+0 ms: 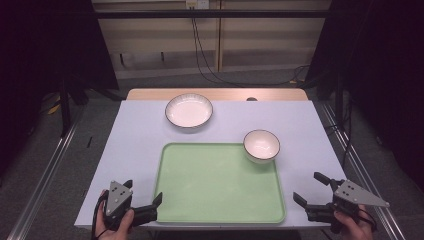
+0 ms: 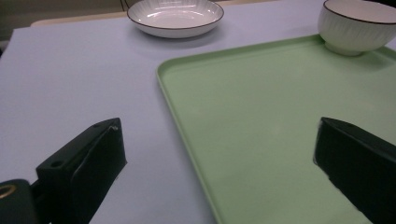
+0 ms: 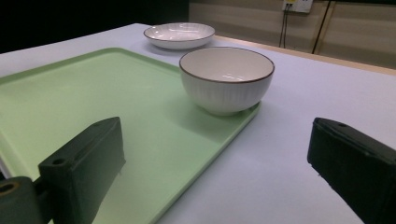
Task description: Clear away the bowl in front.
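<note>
A pale green tray [image 1: 220,185] lies on the near half of the table. A white ribbed bowl with a dark rim [image 1: 261,145] stands upright in its far right corner. Behind the tray on the table rests a shallow white plate [image 1: 189,110]. My left gripper [image 1: 144,190] is open at the tray's near left corner, one jaw over the table and one over the tray [image 2: 280,93]; the bowl [image 2: 355,25] and plate [image 2: 175,16] lie ahead of it. My right gripper [image 1: 307,186] is open and empty beside the tray's near right corner, facing the bowl [image 3: 226,81], tray [image 3: 93,93] and plate [image 3: 179,35].
The pale table [image 1: 135,145] ends in a wooden strip [image 1: 150,94] at its far edge. Metal rails [image 1: 45,170] run along the floor on both sides. Cables [image 1: 210,70] hang down the back wall.
</note>
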Demonstrator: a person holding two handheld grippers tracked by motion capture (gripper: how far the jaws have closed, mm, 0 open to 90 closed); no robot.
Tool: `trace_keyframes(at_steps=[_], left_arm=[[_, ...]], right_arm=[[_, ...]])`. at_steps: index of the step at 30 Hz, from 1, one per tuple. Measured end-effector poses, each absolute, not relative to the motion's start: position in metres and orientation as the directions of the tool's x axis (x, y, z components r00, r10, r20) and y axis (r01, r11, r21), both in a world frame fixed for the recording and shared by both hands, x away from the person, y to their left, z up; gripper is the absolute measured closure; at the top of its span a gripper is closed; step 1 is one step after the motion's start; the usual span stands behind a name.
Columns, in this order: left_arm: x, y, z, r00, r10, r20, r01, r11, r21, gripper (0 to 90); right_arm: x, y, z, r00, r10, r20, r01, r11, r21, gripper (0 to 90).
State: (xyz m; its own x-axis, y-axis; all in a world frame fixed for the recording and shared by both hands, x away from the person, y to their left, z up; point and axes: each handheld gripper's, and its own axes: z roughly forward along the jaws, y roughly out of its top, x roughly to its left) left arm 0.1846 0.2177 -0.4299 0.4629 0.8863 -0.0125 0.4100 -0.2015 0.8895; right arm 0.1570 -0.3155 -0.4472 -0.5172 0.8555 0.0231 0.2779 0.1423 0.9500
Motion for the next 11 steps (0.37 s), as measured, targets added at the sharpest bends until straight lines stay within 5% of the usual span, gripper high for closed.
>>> trace_keyframes(at_steps=[11], left_arm=[[0.1889, 0.2232, -0.4283, 0.462, 0.884, -0.068, 0.408, -0.143, 0.902, 1.6]], right_arm=[[0.1577, -0.3194, -0.4480, -0.469, 0.882, 0.046, 0.282, 0.101, 0.954, 3.3]])
